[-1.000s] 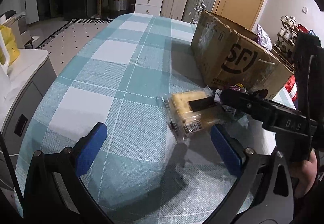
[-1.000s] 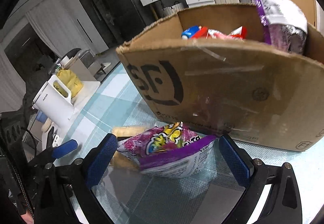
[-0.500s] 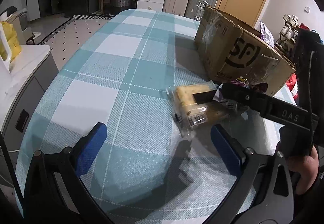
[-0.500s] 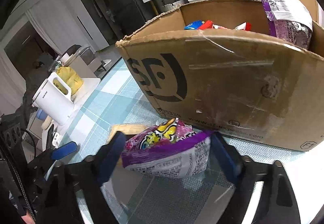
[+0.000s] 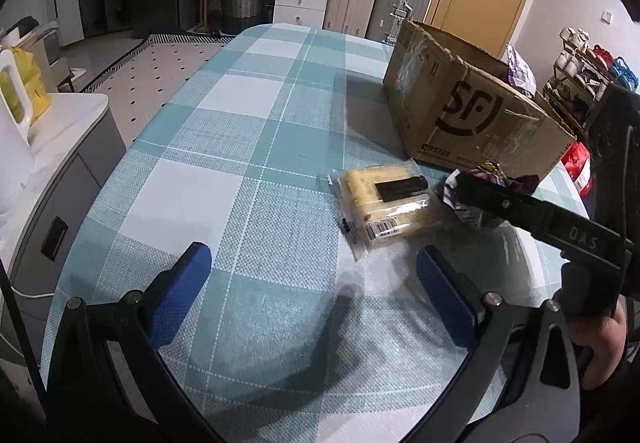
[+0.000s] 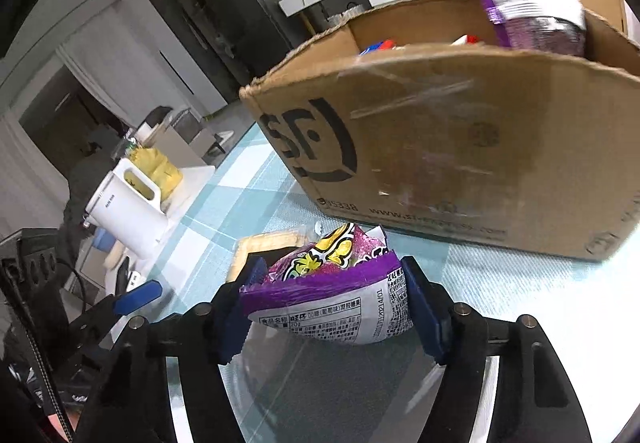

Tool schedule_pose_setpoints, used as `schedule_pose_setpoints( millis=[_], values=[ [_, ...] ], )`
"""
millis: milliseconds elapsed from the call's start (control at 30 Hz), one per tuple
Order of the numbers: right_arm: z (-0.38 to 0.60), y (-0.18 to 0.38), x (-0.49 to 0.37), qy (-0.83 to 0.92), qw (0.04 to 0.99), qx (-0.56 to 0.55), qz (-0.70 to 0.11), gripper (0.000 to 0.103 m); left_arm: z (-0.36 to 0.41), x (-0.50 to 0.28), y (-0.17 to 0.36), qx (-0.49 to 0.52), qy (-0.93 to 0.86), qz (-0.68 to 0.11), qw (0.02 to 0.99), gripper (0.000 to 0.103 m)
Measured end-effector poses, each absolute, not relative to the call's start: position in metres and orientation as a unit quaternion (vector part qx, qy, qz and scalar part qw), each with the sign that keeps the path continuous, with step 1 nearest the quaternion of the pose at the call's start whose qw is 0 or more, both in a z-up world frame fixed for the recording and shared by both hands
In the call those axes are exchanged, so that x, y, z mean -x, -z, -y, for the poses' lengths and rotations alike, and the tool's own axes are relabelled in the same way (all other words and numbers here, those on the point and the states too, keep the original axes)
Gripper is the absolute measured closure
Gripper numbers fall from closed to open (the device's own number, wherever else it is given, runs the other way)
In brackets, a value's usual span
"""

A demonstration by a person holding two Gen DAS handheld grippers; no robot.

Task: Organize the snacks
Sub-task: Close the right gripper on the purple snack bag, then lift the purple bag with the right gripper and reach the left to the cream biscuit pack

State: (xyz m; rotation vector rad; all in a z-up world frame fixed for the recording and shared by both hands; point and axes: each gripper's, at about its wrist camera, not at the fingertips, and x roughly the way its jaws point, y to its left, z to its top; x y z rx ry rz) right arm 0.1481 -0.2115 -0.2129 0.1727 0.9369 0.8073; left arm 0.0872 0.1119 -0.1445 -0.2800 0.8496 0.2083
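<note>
Squeezing the purple candy pouch [image 6: 326,293] between the blue pads, my right claw [image 6: 332,303] has just been closing, and both pads now press its sides so that the foil bulges up between them. The pouch sits low over the bench [image 5: 248,147], just in front of the cardboard box [image 6: 460,147], whose open top already shows other snacks and a second purple bag [image 6: 528,7].

My worry is the grip itself. The pouch is soft and air-filled, and I judge I hold it near its lower half; if I lift fast, it could squirm out and drop short of the box. Squeezing harder might burst the seal.

The box wall stands tall right ahead. If I carry the pouch forward without raising it enough, it will strike the cardboard edge and may shove the box.

The yellow cake packet [image 5: 384,203] lies on the bench touching or just beside the pouch, so a drag could pull it along.

My left claw [image 5: 316,283] hangs released above the checked cloth, holding nothing, near the packet; both claws crowd one spot and could collide.
</note>
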Motion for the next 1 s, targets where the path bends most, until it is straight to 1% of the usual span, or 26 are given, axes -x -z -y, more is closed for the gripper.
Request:
schedule_pose_setpoints(
  millis=[300, 467, 700, 1000],
  values=[
    [0.239, 0.204, -0.132, -0.369, 0.821, -0.091, -0.426, 0.034, -0.1, -0.083, 0.135, 0.124, -0.097, -0.409, 0.899, 0.001],
    [0.259, 0.198, -0.121, -0.355, 0.832, -0.089, -0.416, 0.034, -0.095, -0.089, 0.138, 0.12, -0.096, -0.418, 0.896, 0.001],
    [0.291, 0.193, -0.107, -0.34, 0.845, -0.086, -0.404, 0.034, -0.095, -0.104, 0.143, 0.13, -0.104, -0.429, 0.888, 0.001],
    [0.308, 0.188, -0.097, -0.344, 0.847, -0.095, -0.395, 0.034, -0.078, -0.135, 0.146, 0.115, -0.109, -0.44, 0.884, 0.001]
  ],
)
